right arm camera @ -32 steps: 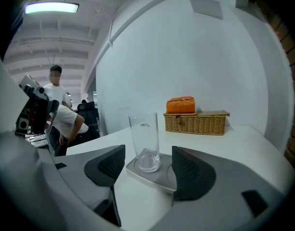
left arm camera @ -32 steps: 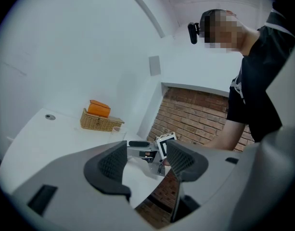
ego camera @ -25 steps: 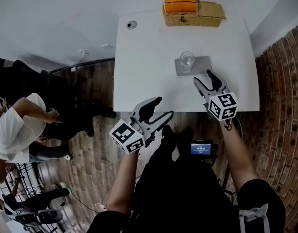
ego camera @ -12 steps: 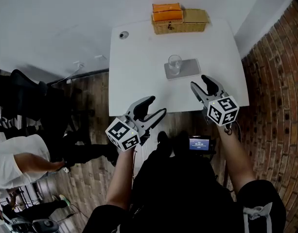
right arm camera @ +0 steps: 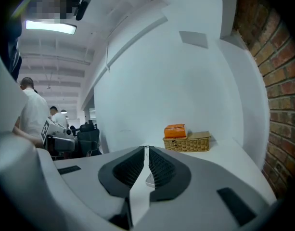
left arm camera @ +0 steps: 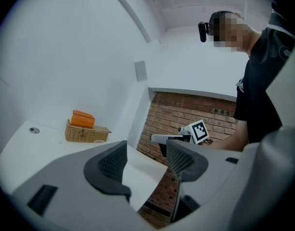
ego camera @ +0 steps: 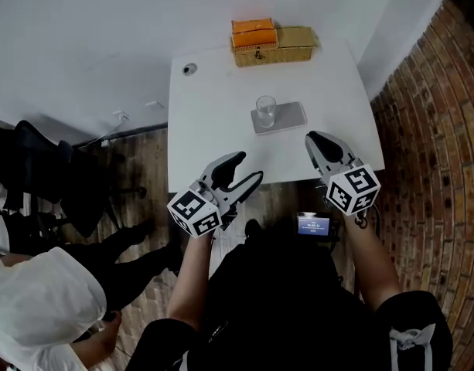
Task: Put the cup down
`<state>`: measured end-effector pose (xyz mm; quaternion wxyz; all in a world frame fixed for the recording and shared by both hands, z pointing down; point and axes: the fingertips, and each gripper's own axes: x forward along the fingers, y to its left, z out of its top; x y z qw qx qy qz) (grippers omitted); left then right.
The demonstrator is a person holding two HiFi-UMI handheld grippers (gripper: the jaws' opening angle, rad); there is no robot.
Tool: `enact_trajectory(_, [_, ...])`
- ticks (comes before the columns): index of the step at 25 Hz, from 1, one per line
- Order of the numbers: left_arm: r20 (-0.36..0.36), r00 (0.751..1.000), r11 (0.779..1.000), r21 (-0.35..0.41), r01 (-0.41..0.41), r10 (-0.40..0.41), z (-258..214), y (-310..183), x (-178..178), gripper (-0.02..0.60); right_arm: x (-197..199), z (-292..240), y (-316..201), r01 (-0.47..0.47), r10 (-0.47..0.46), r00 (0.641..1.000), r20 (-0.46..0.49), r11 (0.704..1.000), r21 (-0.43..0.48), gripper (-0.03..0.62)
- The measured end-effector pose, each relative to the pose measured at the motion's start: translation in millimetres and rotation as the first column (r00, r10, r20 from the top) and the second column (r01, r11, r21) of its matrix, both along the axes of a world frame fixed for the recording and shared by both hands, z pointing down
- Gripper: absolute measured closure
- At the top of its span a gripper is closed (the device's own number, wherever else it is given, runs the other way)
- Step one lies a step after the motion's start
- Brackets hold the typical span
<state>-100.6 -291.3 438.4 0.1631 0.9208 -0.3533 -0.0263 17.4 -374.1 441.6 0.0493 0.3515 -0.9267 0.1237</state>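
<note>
A clear glass cup (ego camera: 265, 110) stands upright on a grey mat (ego camera: 289, 117) in the middle of the white table (ego camera: 206, 130). Neither gripper touches it. My right gripper (ego camera: 317, 140) hovers over the table's near edge, right of and nearer than the cup. Its jaws are closing, almost together, with nothing between them. In the right gripper view the gripper (right arm camera: 146, 153) shows only a thin slit, and the jaws hide the cup. My left gripper (ego camera: 248, 170) hangs at the near edge, open and empty; the left gripper view shows the same gripper (left arm camera: 146, 158).
A wicker basket (ego camera: 275, 51) with an orange box (ego camera: 254, 32) on it stands at the table's far edge. A small dark disc (ego camera: 190, 69) sits at the far left corner. Brick wall (ego camera: 430, 130) runs along the right. Office chairs (ego camera: 43, 184) and a person in white (ego camera: 35, 300) are at the left.
The right jaws have gone from wide open to almost together. Both grippers have drawn back from the cup toward the table's near edge. The person on the left has moved.
</note>
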Motion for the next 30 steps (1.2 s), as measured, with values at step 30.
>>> enact_trajectory(30, [0.003, 1.0, 0.999, 0.038, 0.018, -0.018, -5.1, 8.2, -4.2, 0.51, -2.7, -10.7, 28.6, -0.017, 0.017, 1.0, 0.018, 1.0, -0.006, 0.577])
